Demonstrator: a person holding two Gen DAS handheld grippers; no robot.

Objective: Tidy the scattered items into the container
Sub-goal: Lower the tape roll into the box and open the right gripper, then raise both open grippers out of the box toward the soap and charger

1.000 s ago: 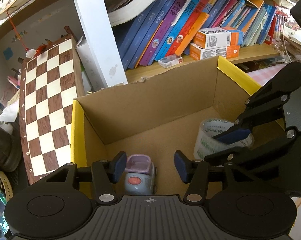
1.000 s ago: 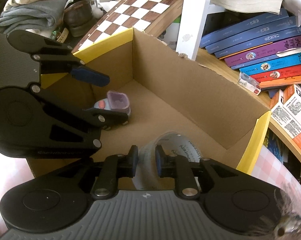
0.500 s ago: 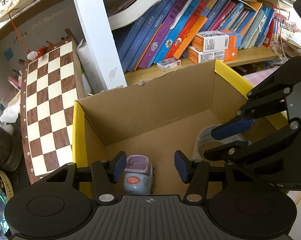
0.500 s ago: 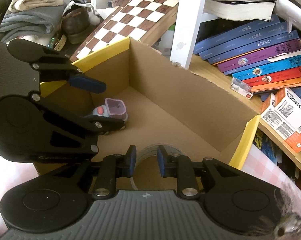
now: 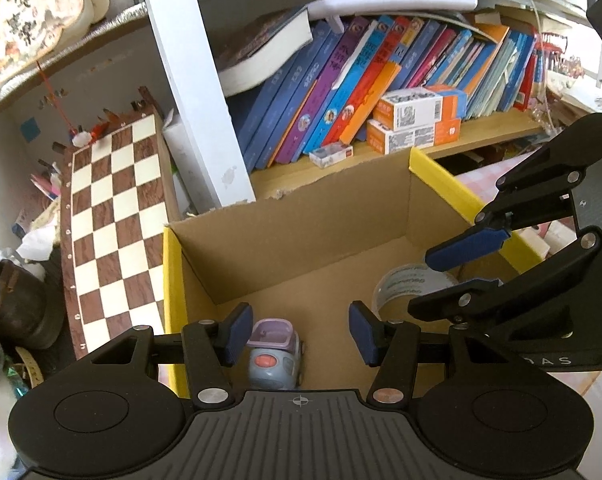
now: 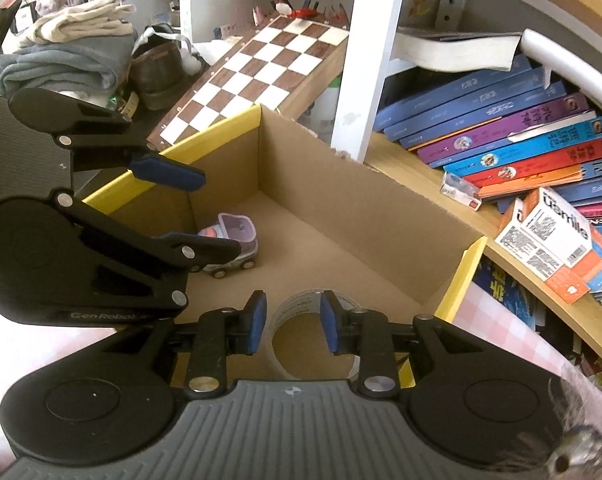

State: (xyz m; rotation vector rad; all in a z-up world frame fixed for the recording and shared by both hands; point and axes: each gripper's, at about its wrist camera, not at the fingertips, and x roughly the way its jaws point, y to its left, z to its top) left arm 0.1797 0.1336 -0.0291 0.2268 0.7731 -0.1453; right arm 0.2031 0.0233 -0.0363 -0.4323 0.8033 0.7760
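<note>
Matt brown cardboard box [image 5: 301, 240]; glossy plastic toy car [image 5: 275, 354].

Bright daylight, sharp centre, fisheye-bent blurred edges

brown box [image 5: 301, 248], lilac-grey toy car [image 5: 275, 354]

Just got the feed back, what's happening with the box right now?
Both grippers hang over the open cardboard box, and neither holds anything. The left gripper is open above the small toy car, which sits on the box floor. The right gripper is open above the roll of clear tape, which also lies on the box floor. Both items look placed inside. A chessboard leans beside the box.
</note>
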